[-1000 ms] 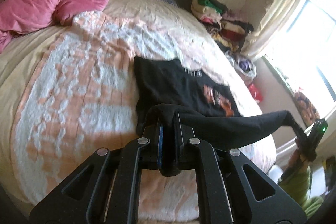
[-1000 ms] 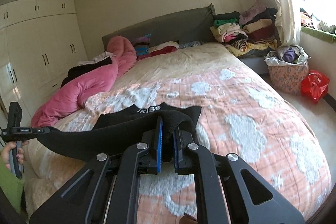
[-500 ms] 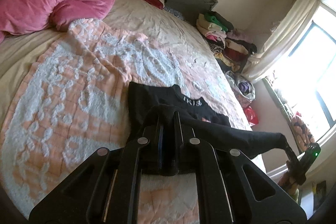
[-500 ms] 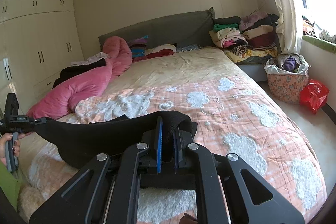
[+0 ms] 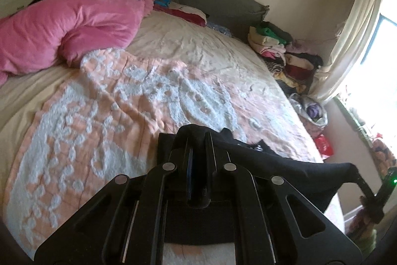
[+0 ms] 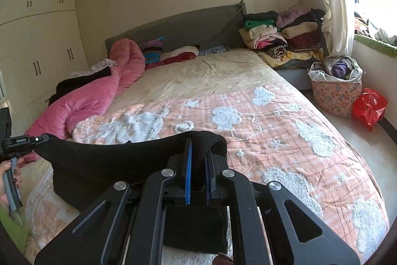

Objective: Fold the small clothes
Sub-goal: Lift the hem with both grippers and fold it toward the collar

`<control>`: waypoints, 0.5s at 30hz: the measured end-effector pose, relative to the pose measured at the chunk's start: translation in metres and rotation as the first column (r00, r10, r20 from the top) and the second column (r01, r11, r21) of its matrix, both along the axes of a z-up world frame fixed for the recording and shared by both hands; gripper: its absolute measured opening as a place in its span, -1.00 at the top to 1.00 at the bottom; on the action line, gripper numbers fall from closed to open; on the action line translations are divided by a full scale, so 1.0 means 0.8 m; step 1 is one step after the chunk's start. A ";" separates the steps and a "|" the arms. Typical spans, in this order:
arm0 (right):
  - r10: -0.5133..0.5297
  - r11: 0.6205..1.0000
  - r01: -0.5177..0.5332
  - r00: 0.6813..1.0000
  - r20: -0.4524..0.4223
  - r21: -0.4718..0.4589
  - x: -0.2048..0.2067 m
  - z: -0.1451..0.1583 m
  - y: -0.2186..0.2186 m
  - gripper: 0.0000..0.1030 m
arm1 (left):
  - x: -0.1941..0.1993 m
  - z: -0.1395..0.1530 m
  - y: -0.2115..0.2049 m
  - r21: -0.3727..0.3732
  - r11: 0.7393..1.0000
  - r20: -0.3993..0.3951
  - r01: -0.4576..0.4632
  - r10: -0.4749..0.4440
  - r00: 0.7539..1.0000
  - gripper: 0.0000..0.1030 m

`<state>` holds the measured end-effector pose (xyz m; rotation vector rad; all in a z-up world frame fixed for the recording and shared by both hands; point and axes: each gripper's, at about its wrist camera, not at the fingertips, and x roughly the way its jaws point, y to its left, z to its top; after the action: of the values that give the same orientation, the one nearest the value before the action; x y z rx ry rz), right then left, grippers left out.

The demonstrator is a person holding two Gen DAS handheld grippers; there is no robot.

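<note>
A small black garment (image 5: 280, 165) hangs stretched between my two grippers above the peach and white bedspread (image 5: 104, 116). My left gripper (image 5: 198, 138) is shut on one end of its top edge. My right gripper (image 6: 197, 144) is shut on the other end; it also shows in the left wrist view (image 5: 357, 178) at the far right. The left gripper shows in the right wrist view (image 6: 39, 139) at the far left. The black garment (image 6: 104, 160) sags between them, its lower part hanging toward the bed. Its print is hidden.
A pink duvet (image 5: 64, 29) lies at the bed's left side by the grey headboard (image 6: 178, 26). Stacked folded clothes (image 6: 282, 39) sit at the right of the headboard. A floral basket (image 6: 335, 91) and a red bag (image 6: 369, 107) stand on the floor.
Both grippers have lifted the garment's edge and carried it up the bed. The body of the garment, flat on the bedspread with its print showing before, is now mostly hidden behind the raised edge.
</note>
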<state>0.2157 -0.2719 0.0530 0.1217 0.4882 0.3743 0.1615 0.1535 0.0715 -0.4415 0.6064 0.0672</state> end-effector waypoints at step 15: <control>-0.026 0.999 0.023 0.997 -0.075 -0.044 0.053 -0.043 0.019 0.86 | 0.043 -0.037 0.003 0.061 0.998 -0.070 0.005 0.000 0.998 0.95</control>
<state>0.2584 -0.2566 0.0182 0.1001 0.5683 0.3361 0.1961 0.1560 0.0423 -0.3799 0.6718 0.0989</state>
